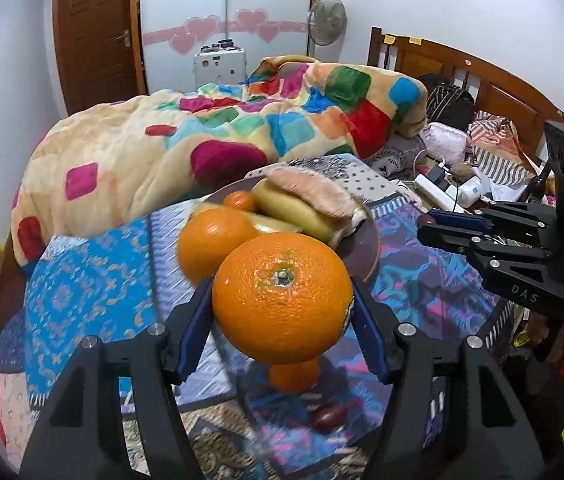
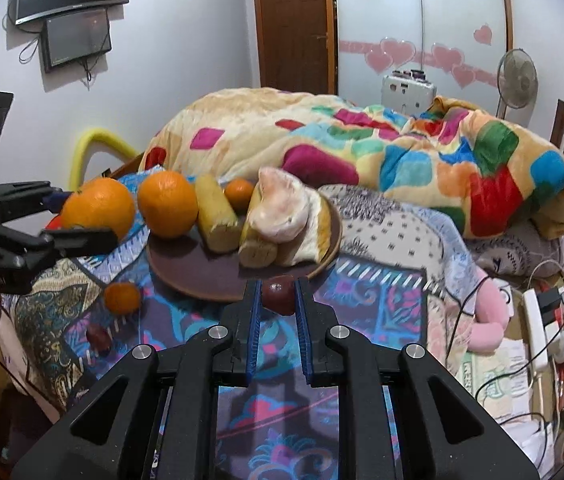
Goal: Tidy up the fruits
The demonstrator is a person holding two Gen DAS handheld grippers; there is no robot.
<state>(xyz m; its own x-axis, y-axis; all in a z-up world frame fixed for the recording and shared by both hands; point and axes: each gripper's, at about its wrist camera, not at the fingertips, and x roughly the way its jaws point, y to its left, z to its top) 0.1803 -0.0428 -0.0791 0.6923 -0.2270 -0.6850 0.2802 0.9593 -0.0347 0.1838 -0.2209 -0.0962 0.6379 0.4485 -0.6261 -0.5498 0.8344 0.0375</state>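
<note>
My left gripper [image 1: 282,292] is shut on a large orange [image 1: 282,296], held above the patterned bedspread just short of the brown plate [image 1: 366,240]; it also shows in the right wrist view [image 2: 97,210]. The plate [image 2: 201,276] holds another orange [image 2: 167,204], a small tangerine [image 2: 239,194], bananas [image 2: 217,220] and a pale peach-like fruit [image 2: 282,208]. My right gripper [image 2: 277,292] is shut on a small dark red fruit [image 2: 277,298] at the plate's near rim. A small tangerine [image 2: 122,298] and another dark red fruit [image 2: 98,338] lie loose on the bedspread.
A rumpled multicoloured blanket [image 2: 362,148] lies behind the plate. Cables, a power strip [image 2: 536,320] and clutter sit at the right. A wooden headboard [image 1: 462,68] stands at the far right in the left wrist view.
</note>
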